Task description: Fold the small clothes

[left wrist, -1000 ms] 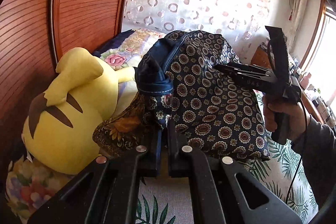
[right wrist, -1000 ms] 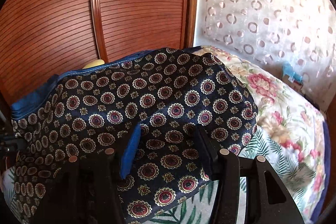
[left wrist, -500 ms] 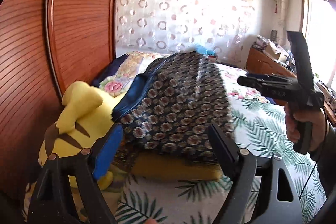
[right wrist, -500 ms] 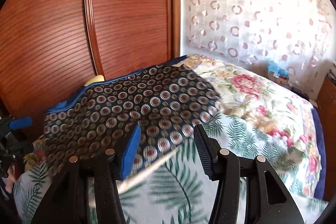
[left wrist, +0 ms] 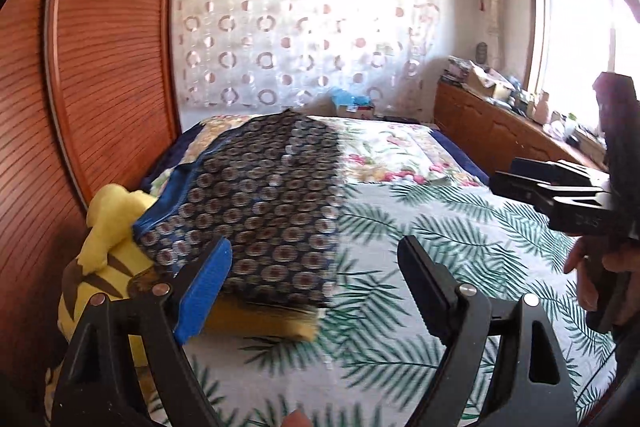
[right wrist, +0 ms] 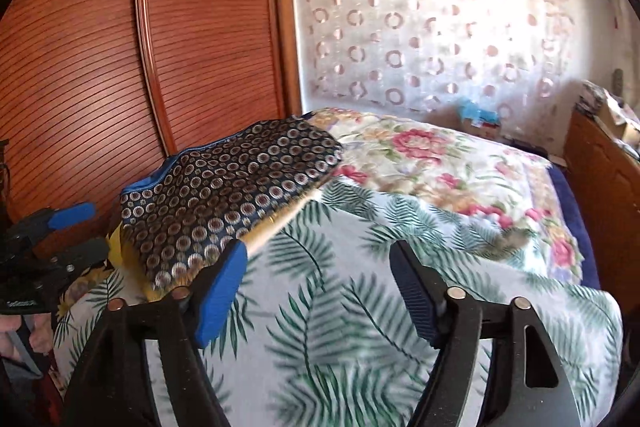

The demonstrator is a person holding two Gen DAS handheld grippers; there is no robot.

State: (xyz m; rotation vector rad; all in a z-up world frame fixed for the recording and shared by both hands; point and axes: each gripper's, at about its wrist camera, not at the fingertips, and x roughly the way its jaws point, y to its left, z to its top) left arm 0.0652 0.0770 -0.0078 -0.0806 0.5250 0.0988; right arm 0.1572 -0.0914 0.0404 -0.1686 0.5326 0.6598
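The navy garment [left wrist: 264,211] with round medallions and a blue hem lies folded flat on a yellow cloth [left wrist: 260,319] at the bed's left side. In the right wrist view the garment [right wrist: 224,195] is up and to the left. My left gripper [left wrist: 314,243] is open just in front of its near edge, nothing between the pads. My right gripper [right wrist: 318,247] is drawn back over the leaf-print bedspread, its jaws opening and empty. A hand holds the right gripper [left wrist: 496,181] at the right edge of the left wrist view. The left gripper [right wrist: 86,231] shows far left in the right wrist view.
A yellow plush toy [left wrist: 108,235] lies against the garment's left side, below the ribbed wooden wardrobe door [left wrist: 100,67]. The bedspread [left wrist: 440,247] with green palm leaves stretches right and toward the camera. A cluttered wooden sideboard [left wrist: 500,131] runs along the bed's right side under the window.
Both grippers let go of the garment and opened. It dropped from being held up to lying folded on the yellow cloth. Both grippers pulled back from it.
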